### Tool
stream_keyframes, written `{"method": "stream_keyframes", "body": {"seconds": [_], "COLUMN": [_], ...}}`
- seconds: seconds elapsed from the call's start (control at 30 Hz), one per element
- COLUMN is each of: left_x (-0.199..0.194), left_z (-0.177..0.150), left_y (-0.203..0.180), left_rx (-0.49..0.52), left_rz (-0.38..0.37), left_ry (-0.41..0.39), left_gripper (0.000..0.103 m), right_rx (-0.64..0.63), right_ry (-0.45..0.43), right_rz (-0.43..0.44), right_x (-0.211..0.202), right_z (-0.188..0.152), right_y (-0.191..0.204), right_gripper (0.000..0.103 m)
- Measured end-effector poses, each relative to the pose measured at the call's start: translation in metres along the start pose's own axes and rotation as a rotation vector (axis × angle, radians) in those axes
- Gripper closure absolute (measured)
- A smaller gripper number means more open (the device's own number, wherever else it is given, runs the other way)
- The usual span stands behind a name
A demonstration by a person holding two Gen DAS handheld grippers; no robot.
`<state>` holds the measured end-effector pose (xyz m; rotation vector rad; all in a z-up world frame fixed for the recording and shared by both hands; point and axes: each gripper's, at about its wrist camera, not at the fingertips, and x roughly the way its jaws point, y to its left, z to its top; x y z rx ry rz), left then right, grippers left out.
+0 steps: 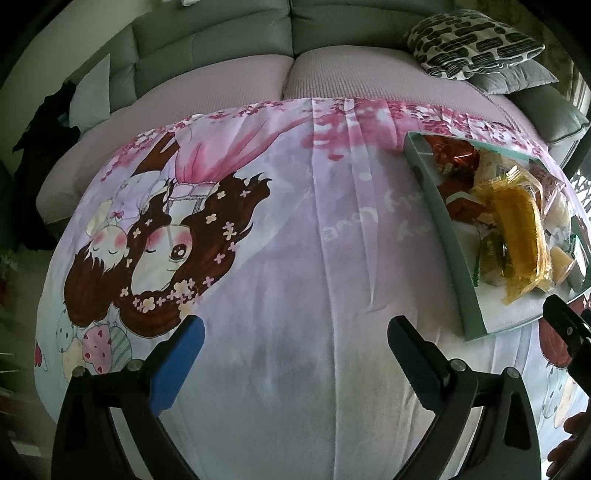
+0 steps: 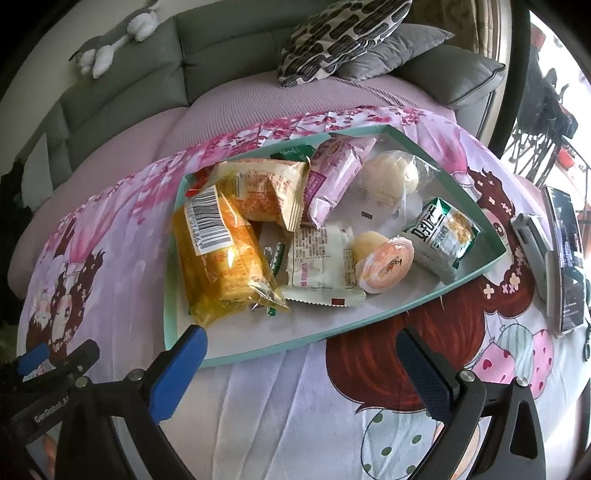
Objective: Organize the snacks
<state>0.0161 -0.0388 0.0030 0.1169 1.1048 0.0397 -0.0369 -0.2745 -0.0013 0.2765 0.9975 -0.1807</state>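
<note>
A shallow teal box (image 2: 380, 318) (image 1: 441, 225) lies on a cartoon-print cloth and holds several wrapped snacks. Among them are a large yellow cake pack (image 2: 218, 258) (image 1: 517, 232), an orange-and-cream pack (image 2: 266, 188), a pink pack (image 2: 332, 173), a clear bag of pale buns (image 2: 391, 177), a white wrapper (image 2: 317, 266), an orange jelly cup (image 2: 384, 266) and a green-and-white sachet (image 2: 443, 236). My right gripper (image 2: 299, 369) stands open just before the box's near rim, holding nothing. My left gripper (image 1: 295, 350) is open over bare cloth, left of the box.
The printed cloth (image 1: 295, 221) covers a table in front of a grey sofa (image 1: 221, 37) with patterned cushions (image 2: 343, 33). A phone (image 2: 565, 254) and a small grey device (image 2: 532, 236) lie right of the box. A plush toy (image 2: 114, 33) sits on the sofa back.
</note>
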Motion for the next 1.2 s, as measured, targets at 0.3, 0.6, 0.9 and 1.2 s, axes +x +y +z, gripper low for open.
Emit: {"method": "stream_keyframes", "body": {"seconds": [0.3,0.6,0.9,1.2], "left_x": [0.003,0.007,0.008,-0.002], "left_z": [0.001,0.001,0.001,0.002], "left_y": [-0.002,-0.004,-0.004,-0.008], "left_rx": [0.003,0.003,-0.005,0.006], "left_rz": [-0.009,-0.009,-0.021,-0.028], "left_ry": [0.018,0.038,0.048,0.005], "left_gripper": [0.004,0.004,0.004,0.004], "right_rx": [-0.008,-0.009,-0.006,-0.009], "right_ry": [0.009,0.02,0.024,0.026], "right_rz": [0.007,0.007,0.004,0.006], "right_x": [0.002,0.004,0.005,0.005], "right_z": [-0.002,-0.003,-0.004,-0.004], "right_y": [0.002,0.003,0.001,0.001], "right_gripper": [0.0,0.0,0.0,0.0]}}
